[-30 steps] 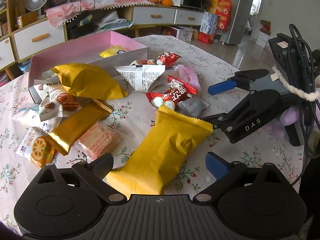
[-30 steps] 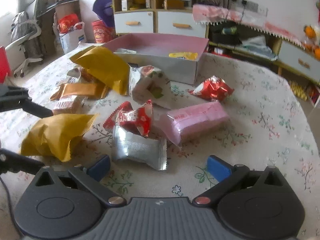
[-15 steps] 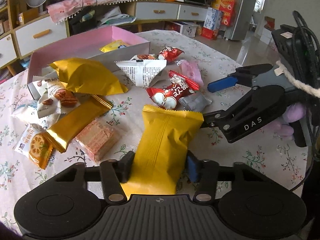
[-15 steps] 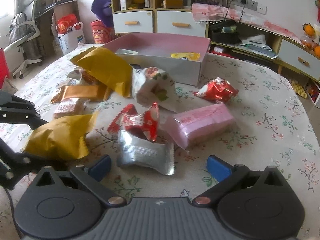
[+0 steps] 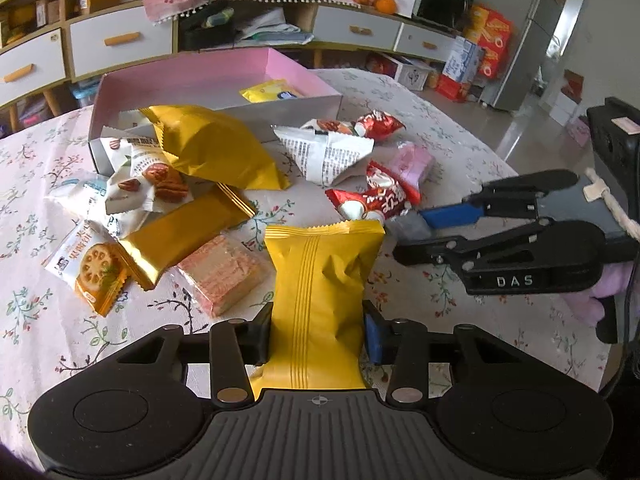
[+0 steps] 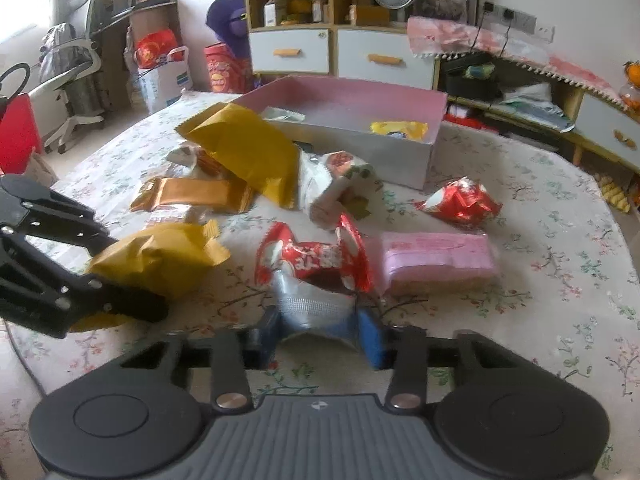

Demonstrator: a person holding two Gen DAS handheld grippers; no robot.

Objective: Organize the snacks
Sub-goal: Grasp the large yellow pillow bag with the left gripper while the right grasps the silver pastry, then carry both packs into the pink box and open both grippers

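Left gripper: fingers pinched on yellow packet, held over tablecloth.
Right gripper: fingers clamped on silver packet.
Pink box: small yellow pouch seen inside; gold bag leaned against rim.

soft daylight, fisheye bending at edges; right wrist view slightly blurred.
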